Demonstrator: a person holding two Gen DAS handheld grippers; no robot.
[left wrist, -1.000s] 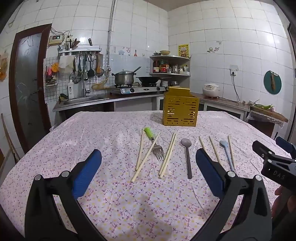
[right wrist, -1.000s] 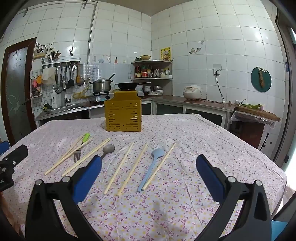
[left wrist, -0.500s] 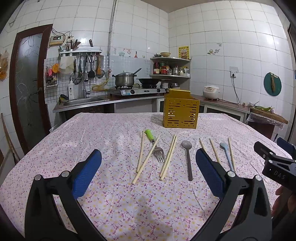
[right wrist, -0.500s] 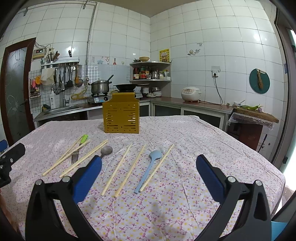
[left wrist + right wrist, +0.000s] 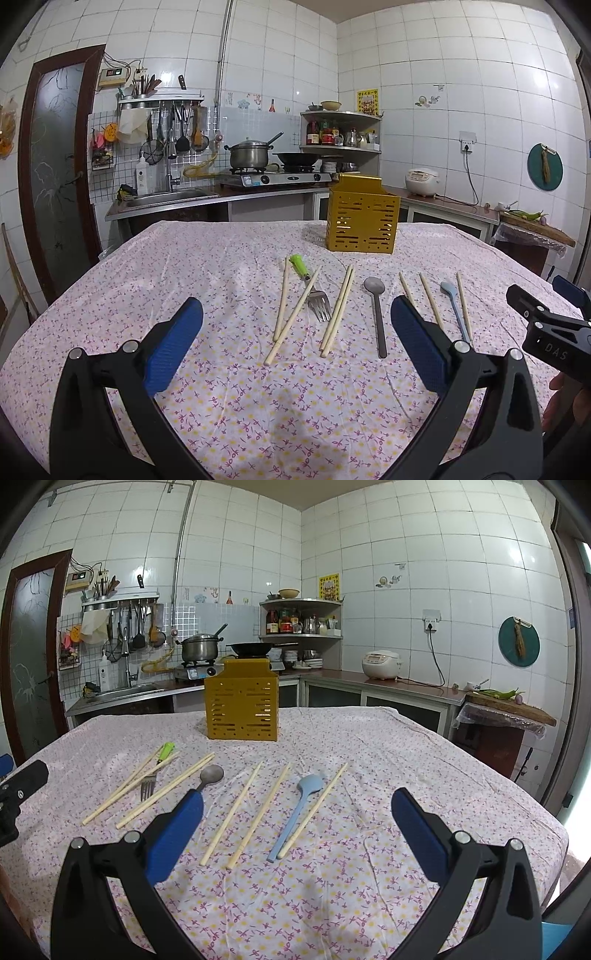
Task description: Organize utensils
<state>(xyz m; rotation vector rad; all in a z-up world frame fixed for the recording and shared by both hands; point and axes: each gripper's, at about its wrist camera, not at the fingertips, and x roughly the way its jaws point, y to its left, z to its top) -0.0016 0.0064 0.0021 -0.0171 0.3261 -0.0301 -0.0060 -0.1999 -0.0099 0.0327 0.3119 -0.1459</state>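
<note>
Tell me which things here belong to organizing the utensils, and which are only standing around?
For the job: chopsticks, fork, metal spoon, blue spoon, yellow holder.

Just around: pot, wok, rice cooker, corner shelf.

We see a desk (image 5: 184, 266) under a flowered cloth (image 5: 406, 760). On it stand a yellow slotted holder (image 5: 241, 709) and, nearer, a row: chopsticks (image 5: 245, 812), a green-handled fork (image 5: 309, 286), a grey spoon (image 5: 376, 314) and a blue spoon (image 5: 297, 812).
</note>
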